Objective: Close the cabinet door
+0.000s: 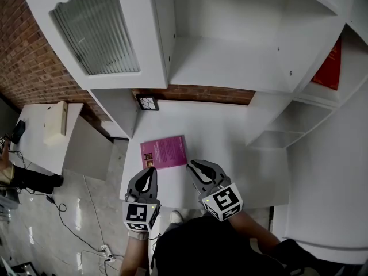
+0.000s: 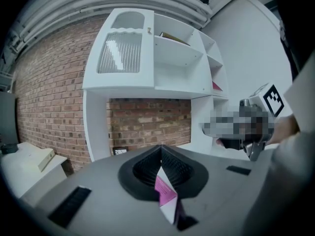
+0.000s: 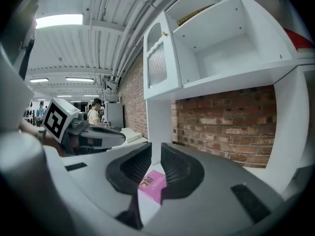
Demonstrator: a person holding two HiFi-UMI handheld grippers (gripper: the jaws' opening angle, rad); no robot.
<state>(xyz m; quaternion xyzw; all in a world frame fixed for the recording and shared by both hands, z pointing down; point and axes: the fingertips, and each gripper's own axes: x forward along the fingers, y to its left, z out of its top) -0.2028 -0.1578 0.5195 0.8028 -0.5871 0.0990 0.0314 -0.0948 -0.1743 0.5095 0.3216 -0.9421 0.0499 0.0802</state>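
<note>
The white cabinet's door, with a ribbed glass pane, stands swung open at the upper left, beside the bare shelf compartment. It also shows in the left gripper view and the right gripper view. Both grippers hang low over the front edge of the white table, far below the door. My left gripper is shut and holds nothing. My right gripper has its jaws a narrow gap apart with nothing between them. A pink booklet lies flat on the table just beyond both.
A small framed picture leans against the brick wall at the table's back. A red item stands in the right-hand shelves. A side desk with a beige box sits at the left. Cables run across the floor.
</note>
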